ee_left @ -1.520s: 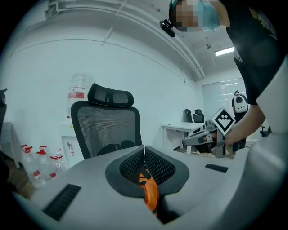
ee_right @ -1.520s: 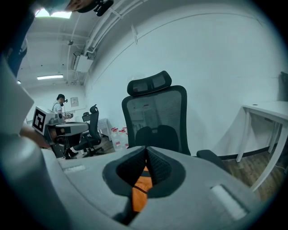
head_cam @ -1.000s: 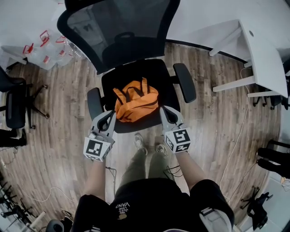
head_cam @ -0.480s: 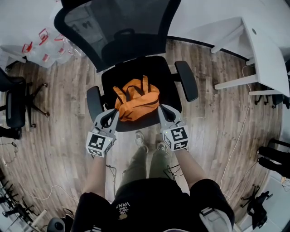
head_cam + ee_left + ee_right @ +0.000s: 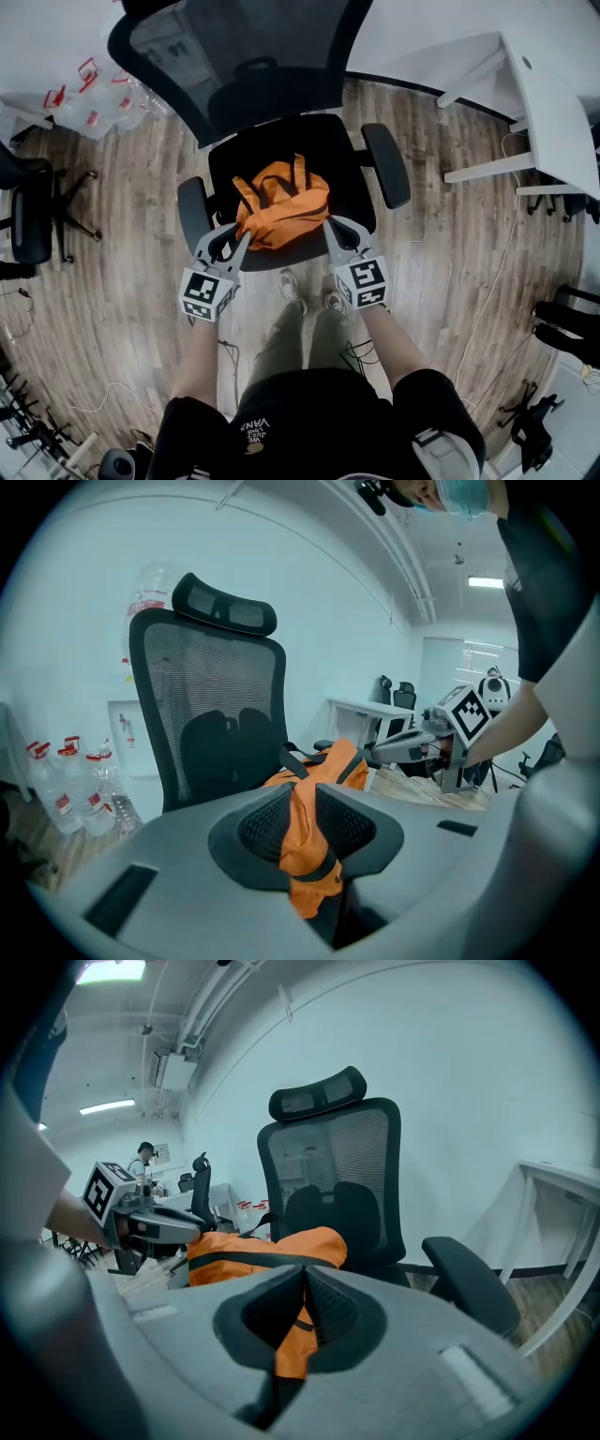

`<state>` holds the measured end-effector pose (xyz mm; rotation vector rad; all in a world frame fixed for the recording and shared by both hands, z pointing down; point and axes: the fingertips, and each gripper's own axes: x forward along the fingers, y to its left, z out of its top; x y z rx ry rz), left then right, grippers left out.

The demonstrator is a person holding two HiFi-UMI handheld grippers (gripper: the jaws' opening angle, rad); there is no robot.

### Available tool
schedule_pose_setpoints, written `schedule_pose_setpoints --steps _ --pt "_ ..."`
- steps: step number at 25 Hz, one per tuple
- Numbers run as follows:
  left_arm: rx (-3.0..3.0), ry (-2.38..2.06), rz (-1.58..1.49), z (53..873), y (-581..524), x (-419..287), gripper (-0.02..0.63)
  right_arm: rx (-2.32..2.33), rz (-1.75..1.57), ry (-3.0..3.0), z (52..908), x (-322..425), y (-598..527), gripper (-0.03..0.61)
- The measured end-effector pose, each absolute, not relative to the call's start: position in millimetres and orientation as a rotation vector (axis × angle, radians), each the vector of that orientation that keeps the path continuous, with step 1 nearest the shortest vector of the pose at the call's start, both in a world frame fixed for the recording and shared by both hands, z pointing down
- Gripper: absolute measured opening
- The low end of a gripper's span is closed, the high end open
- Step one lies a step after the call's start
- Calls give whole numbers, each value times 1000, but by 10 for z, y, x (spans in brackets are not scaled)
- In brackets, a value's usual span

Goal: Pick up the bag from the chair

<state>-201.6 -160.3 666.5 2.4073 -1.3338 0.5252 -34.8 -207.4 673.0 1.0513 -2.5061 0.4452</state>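
An orange bag (image 5: 281,204) with dark straps lies on the black seat (image 5: 328,155) of an office chair. My left gripper (image 5: 234,242) is at the bag's near left edge, shut on its fabric. In the left gripper view orange cloth (image 5: 305,836) is pinched between the pads (image 5: 262,822). My right gripper (image 5: 330,228) is at the bag's near right edge. In the right gripper view its jaws stand closed on orange fabric (image 5: 292,1344), and the bag's bulk (image 5: 262,1252) rests beyond them. The bag still rests on the seat.
The chair's armrests (image 5: 192,211) (image 5: 386,167) flank the bag, and its mesh backrest (image 5: 244,66) rises behind. A white desk (image 5: 553,103) stands at right, bottled water (image 5: 84,103) at upper left, another black chair (image 5: 33,220) at far left. The person's feet (image 5: 291,291) stand below the seat.
Both grippers have moved slightly forward and inward, onto the bag's near edges. The bag has shifted a touch away from me.
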Motion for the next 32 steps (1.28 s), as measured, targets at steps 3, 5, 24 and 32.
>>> schedule_pose_setpoints --steps 3,5,24,32 --pt "2390 -1326 526 6698 -1606 -2015 144 1036 473 -2491 6808 -363 -2066 145" --pt "2379 -1319 529 6734 -1595 -2020 152 1027 489 -2473 6871 -369 -2060 190" --pt "2336 -1170 667 7044 -1582 -1851 153 882 502 -2352 7450 -561 -2123 239" --pt "2329 -1117 727 7190 -1565 -1807 152 868 556 -2292 7691 -586 -2108 239"
